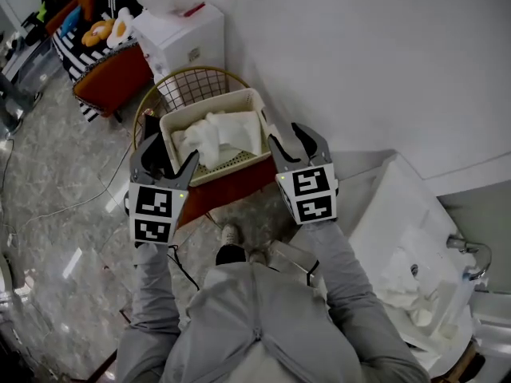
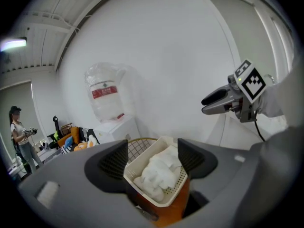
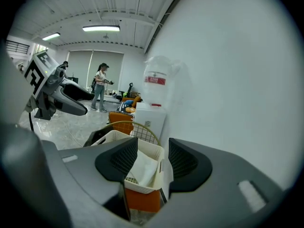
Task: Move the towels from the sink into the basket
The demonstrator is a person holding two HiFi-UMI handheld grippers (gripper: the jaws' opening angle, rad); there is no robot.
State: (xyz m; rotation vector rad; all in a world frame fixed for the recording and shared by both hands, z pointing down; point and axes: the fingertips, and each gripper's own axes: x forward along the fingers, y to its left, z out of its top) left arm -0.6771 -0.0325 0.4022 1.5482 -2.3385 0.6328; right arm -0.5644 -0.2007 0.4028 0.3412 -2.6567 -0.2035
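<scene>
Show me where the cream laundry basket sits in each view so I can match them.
Head view: cream laundry basket in the upper centre, slightly left of middle.
Left gripper view: basket at bottom centre, framed between the jaws.
Right gripper view: basket low, just left of centre, framed between the jaws.
Shared landmark: the water dispenser stands beyond the basket in all three.

A crumpled white towel (image 1: 214, 138) lies inside the cream basket (image 1: 231, 164), which has little holes. More white towels (image 1: 403, 274) lie bunched up in the white sink (image 1: 383, 206), well apart from it.
</scene>
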